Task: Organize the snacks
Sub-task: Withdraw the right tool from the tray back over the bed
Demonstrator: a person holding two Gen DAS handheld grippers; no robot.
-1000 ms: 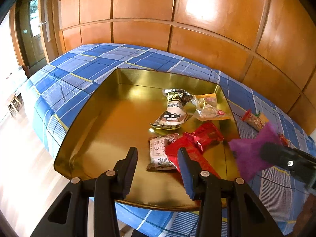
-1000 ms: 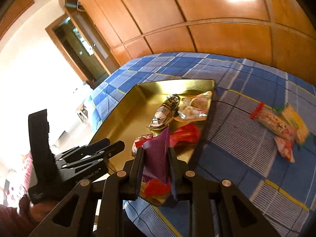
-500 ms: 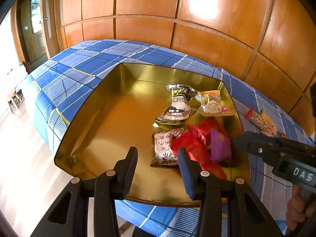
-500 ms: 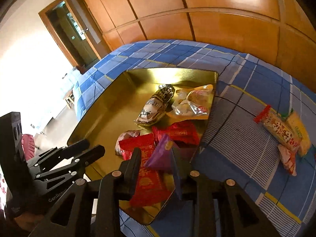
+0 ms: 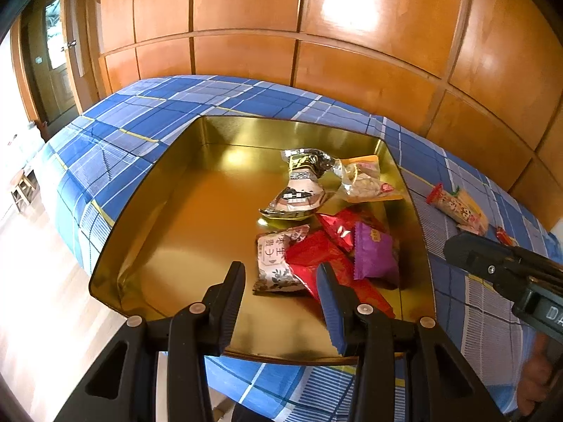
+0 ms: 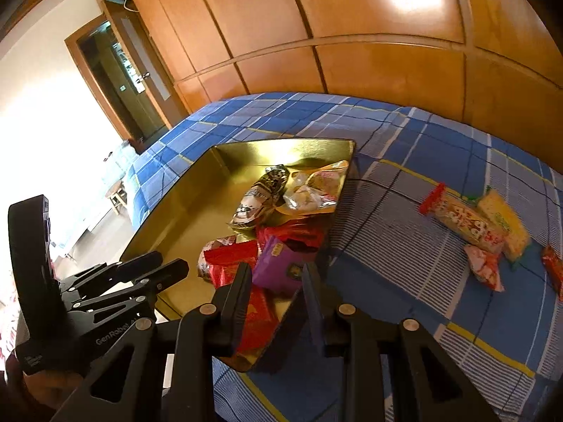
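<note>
Snagging the purple packet (image 6: 278,263) on the way out looked the chief risk: it lay in the gold tray (image 5: 169,190), atop the red wrappers at the tray's 4 o'clock corner, and the right tongs (image 6: 276,281) hung just over it with jaws parted and nothing pinched between them. A careless lift, I judged, could catch its crimped edge and drag it over the low wall at 3 o'clock.

Largest around was the bed, spread with a blue plaid cover (image 5: 116,140), backed by wooden panelling (image 5: 246,17) at 12 o'clock. The tray sat on it, its floor bare from 7 to 11 o'clock, so room remained. Inside, a silver-and-black packet (image 5: 299,190) and an orange-backed clear bag (image 5: 366,183) lay near 1 o'clock, and a white printed packet (image 5: 274,260) beside the red heap.

The left tongs (image 5: 279,281) hovered at the tray's 6 o'clock rim, loosely spread and empty. Outside, toward 3 o'clock, the long red-ended packet (image 6: 461,221), a yellow one (image 6: 506,221) and a small pink one (image 6: 484,270) waited on the cover; the tray's wall stood between them and the pile.
</note>
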